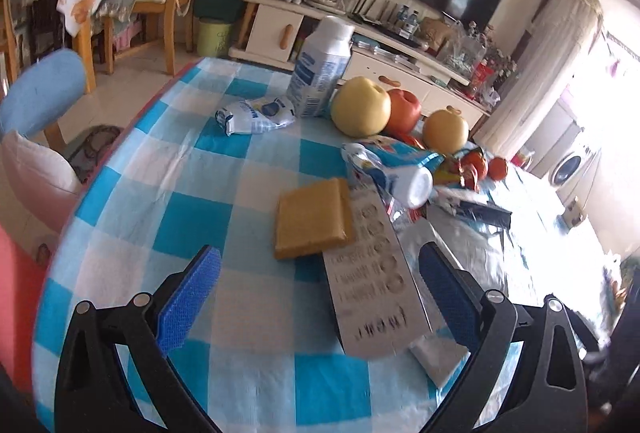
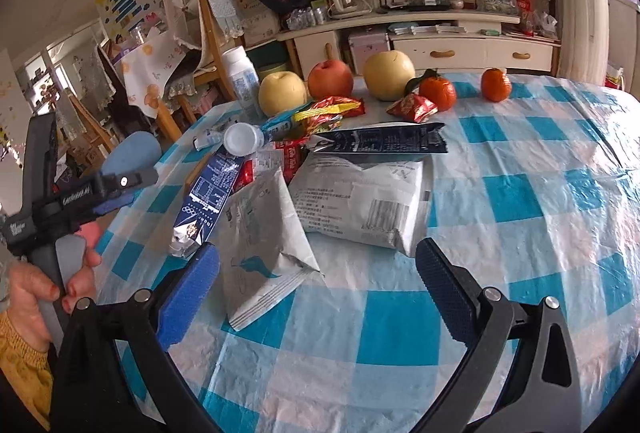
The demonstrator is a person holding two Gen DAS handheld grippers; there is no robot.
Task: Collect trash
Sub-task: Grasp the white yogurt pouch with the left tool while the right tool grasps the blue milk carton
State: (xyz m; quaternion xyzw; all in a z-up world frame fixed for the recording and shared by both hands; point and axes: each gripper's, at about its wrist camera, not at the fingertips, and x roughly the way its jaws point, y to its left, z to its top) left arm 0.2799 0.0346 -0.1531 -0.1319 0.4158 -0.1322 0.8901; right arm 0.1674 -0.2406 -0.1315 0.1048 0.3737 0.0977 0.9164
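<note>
Trash: silver-white wrappers (image 2: 360, 201), flat, mid-table | navy wrapper (image 2: 380, 141), flat behind | red-yellow snack packets (image 2: 332, 111), crumpled by fruit

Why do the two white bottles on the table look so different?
The tall bottle stands upright at the table's edge beside a yellow pear; the small bottle lies on its side among the wrappers. The tall bottle is clearly bigger, and its label is white with pale blue print, while the small bottle's label is bright blue with some red. Both are white plastic, and neither tool is touching them.
</note>
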